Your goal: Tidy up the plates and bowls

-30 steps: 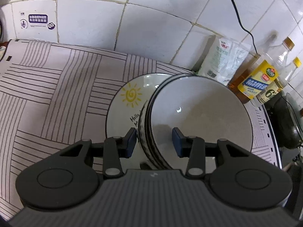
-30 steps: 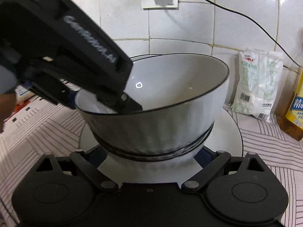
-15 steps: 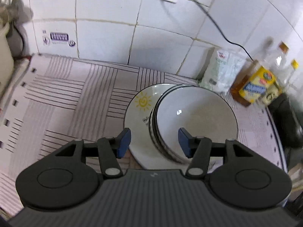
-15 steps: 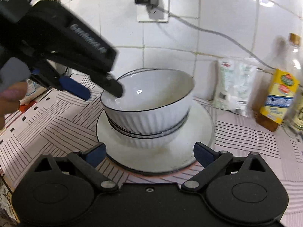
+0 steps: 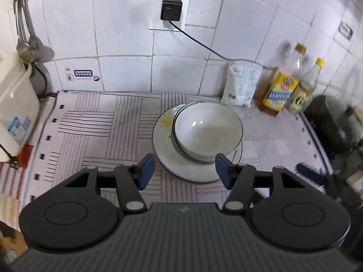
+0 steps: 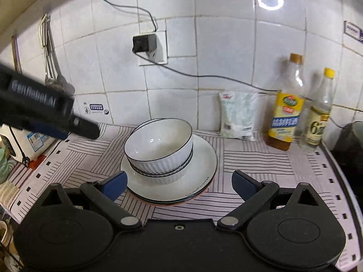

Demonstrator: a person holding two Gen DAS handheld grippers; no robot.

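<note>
Now the stacked bowls point(image 6: 158, 149) are seen resting on the plates point(image 6: 199, 181), in front of the wall socket point(image 6: 152, 47), while the left gripper point(image 5: 185, 167), its jaws opening, and the wide-open right gripper point(image 6: 179, 184) are held empty before the plates.
</note>
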